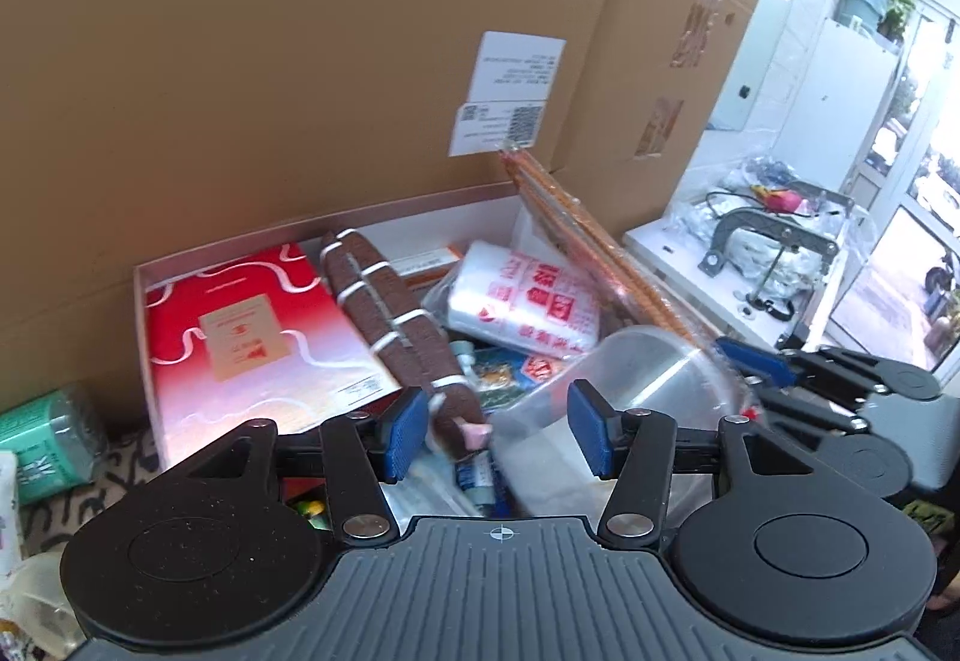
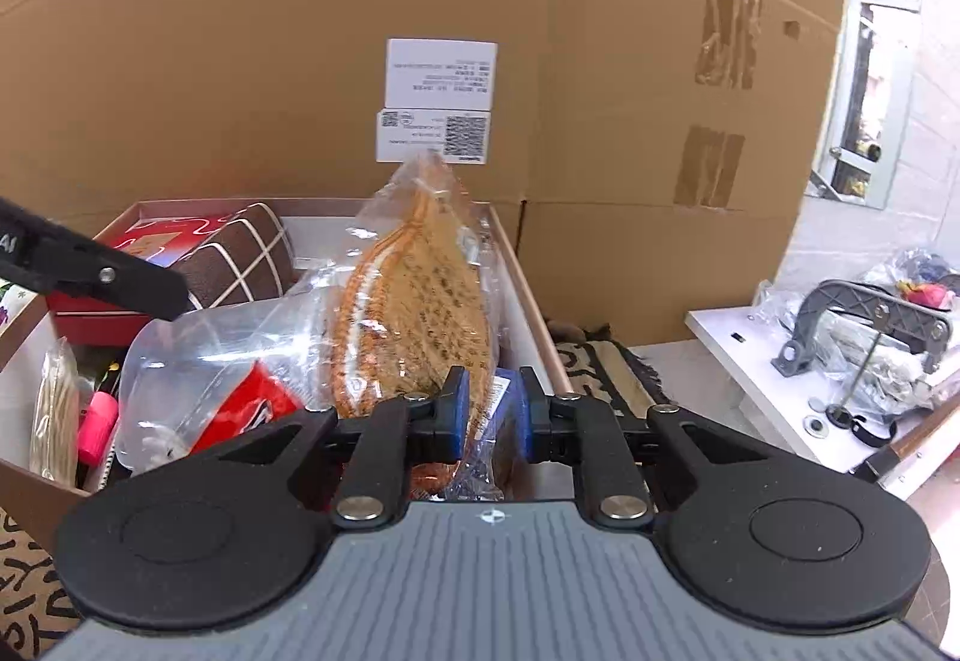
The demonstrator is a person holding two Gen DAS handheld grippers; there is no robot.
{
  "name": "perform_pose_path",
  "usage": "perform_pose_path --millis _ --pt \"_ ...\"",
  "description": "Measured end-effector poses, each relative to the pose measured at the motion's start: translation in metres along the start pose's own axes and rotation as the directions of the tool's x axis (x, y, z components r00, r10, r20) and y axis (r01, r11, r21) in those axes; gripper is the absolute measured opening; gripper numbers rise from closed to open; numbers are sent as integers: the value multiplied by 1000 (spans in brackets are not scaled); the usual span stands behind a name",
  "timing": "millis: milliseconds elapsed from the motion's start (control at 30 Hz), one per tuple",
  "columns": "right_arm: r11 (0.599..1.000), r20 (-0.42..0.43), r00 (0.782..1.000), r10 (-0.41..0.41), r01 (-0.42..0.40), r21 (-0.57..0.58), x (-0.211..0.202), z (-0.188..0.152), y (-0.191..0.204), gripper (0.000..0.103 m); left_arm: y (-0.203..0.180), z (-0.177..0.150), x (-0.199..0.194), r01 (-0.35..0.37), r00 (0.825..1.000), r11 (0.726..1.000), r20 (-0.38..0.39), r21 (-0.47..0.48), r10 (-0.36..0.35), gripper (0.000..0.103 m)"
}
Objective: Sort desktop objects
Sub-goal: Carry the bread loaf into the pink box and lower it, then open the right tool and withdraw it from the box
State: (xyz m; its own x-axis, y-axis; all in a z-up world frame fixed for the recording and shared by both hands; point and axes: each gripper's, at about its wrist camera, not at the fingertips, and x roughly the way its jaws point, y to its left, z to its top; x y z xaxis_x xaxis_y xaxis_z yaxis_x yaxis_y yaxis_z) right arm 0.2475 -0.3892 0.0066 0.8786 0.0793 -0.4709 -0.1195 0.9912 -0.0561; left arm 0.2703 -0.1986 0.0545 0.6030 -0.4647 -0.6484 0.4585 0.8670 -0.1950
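Desktop objects lie heaped in a shallow white-walled storage box (image 1: 141, 295) set against big cardboard cartons (image 1: 312, 60), and most look light and awkward rather than heavy. In the right wrist view the right claw (image 2: 493, 412) is clenched on a crinkly clear bag of woven orange-brown mats (image 2: 414, 313); the film is slippery and limp, so I judge a pinch on the stiff contents beneath is safer than on loose plastic. In the left wrist view the left claw (image 1: 501, 436) stands released, its blue pads either side of the lower end of a brown grid-patterned roll (image 1: 399, 325) and the rim of a clear plastic cup (image 1: 636, 379), touching neither as far as I can tell. The roll looks soft and felt-like, best taken mid-length; the cup is thin, springy, easily crushed, best taken by its rim. A glossy red flat box (image 1: 240, 343) lies rigid beneath, and a white printed bag roll (image 1: 522, 301) would squash.
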Motion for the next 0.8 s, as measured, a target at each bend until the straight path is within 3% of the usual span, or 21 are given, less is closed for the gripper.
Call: perform_pose_path --millis 333,700,800 --pt "1000 86 996 26 -25 -19 -31 12 15 20 -1 -6 -14 37 999 999 1 -16 -37 66" --pt "997 12 998 60 -61 52 -20 4 17 20 -6 -21 -10 48 999 999 -16 -6 -48 79" --pt "997 20 999 50 -51 62 -25 3 17 28 -3 -25 -13 35 999 999 -6 -23 -35 83"
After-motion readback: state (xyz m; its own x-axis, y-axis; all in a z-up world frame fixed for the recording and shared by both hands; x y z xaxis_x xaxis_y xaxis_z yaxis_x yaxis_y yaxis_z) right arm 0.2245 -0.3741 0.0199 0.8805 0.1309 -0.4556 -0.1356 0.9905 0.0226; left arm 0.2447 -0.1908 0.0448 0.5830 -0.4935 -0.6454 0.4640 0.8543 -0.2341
